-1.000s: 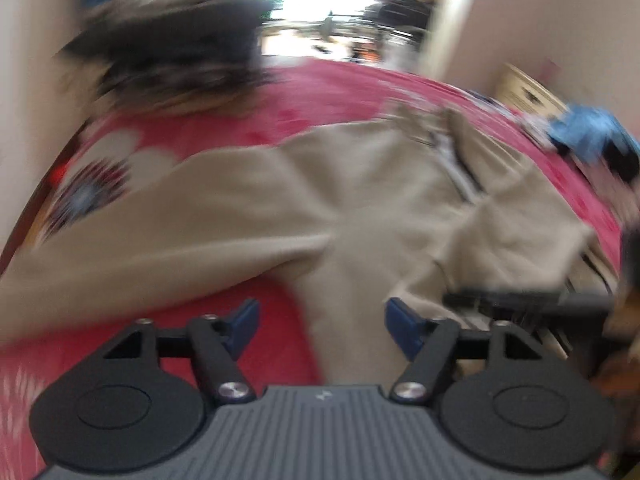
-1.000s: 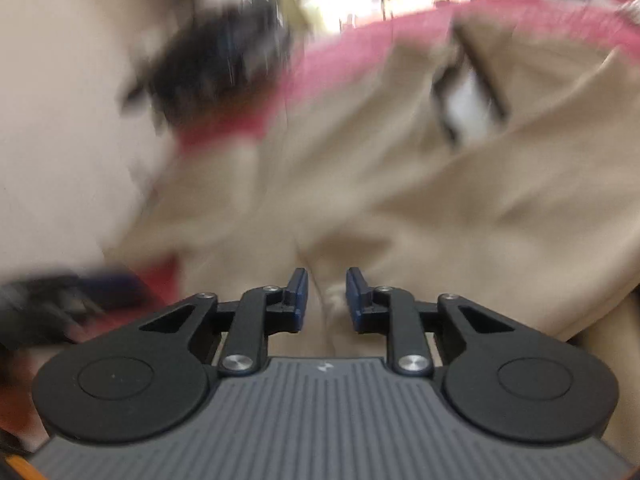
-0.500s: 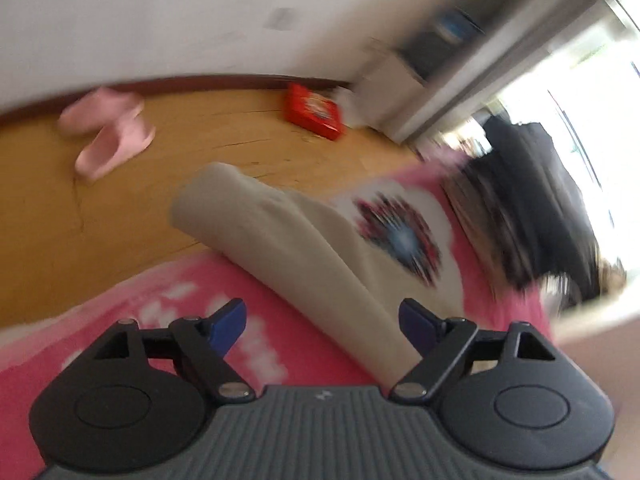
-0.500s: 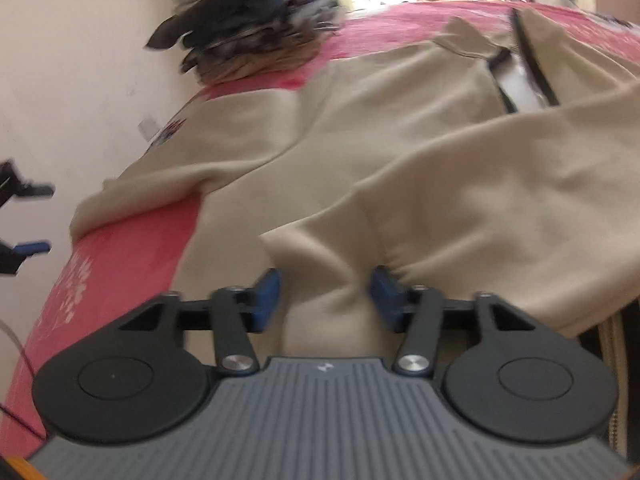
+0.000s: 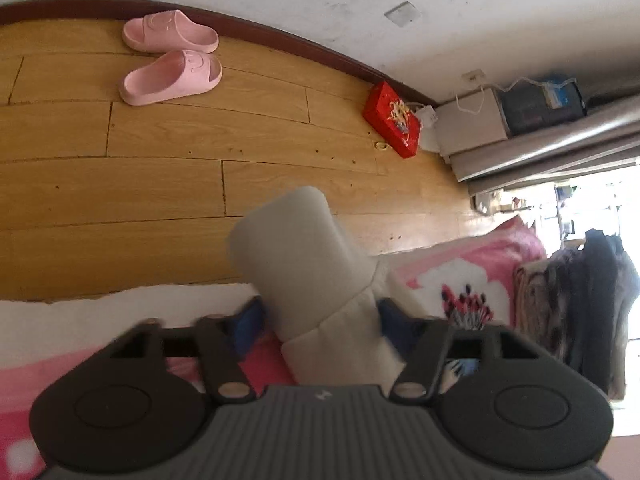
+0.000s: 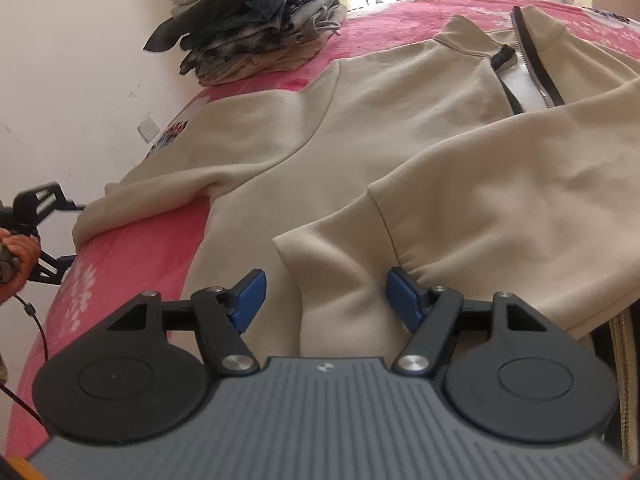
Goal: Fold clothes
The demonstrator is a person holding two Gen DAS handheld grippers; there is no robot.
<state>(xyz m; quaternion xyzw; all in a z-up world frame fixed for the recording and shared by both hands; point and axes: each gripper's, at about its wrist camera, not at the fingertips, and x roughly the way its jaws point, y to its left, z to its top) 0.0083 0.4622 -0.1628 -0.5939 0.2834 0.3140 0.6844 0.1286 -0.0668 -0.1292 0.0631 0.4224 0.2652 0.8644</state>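
Observation:
A beige zip sweatshirt [image 6: 400, 128] lies spread on a pink floral blanket [image 6: 132, 256]. One sleeve is folded across its body, its cuff [image 6: 332, 256] just ahead of my open right gripper [image 6: 326, 294]. The other sleeve stretches left to the bed edge. In the left wrist view its cuff [image 5: 296, 252] hangs past the bed edge over the floor, and my open left gripper [image 5: 320, 322] straddles the sleeve just behind the cuff. The left gripper also shows at the left of the right wrist view [image 6: 36, 216].
A stack of folded clothes [image 6: 256, 28] sits at the far end of the bed, near the wall. Beside the bed is a wooden floor [image 5: 120, 168] with two pink slippers [image 5: 172, 68] and a red box [image 5: 392, 120].
My left gripper has swung from over the sweatshirt to the bed edge and now straddles the left sleeve's cuff. My right gripper has opened wider and stayed by the folded sleeve's cuff.

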